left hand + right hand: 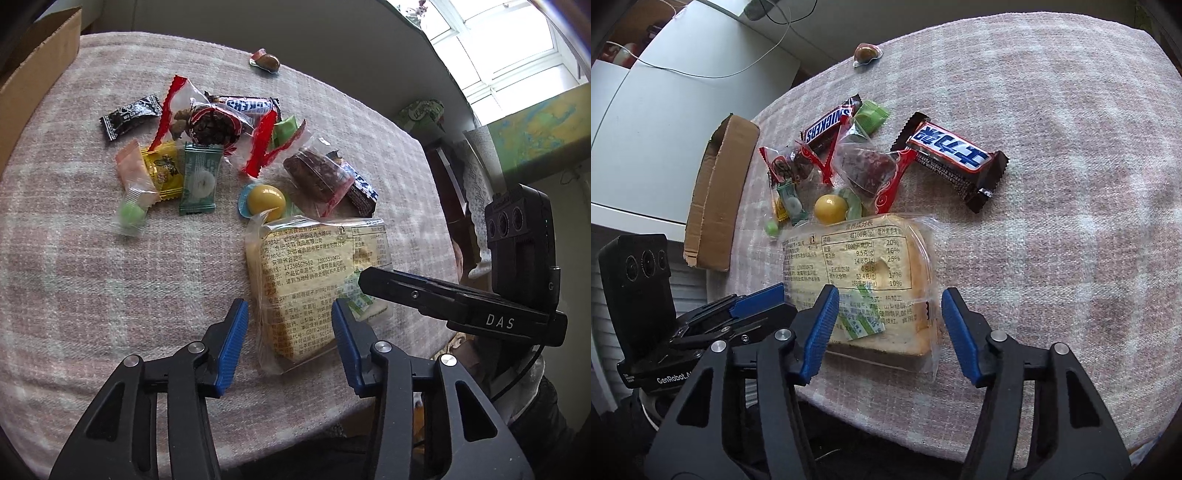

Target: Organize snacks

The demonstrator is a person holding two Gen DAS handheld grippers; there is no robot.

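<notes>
A wrapped bread slice lies near the front edge of the pink checked cloth. My left gripper is open with its blue pads on either side of the bread's near end. My right gripper is open too, its jaws straddling the same bread from the other side. Behind the bread lies a pile of snacks: a yellow jelly cup, a Snickers bar, a second Snickers bar, red-edged nut packets and small candies.
A cardboard box stands at the cloth's left edge; it also shows in the right wrist view. A lone brown jelly cup sits at the far side. The table edge runs just under both grippers. A white appliance stands beyond the table.
</notes>
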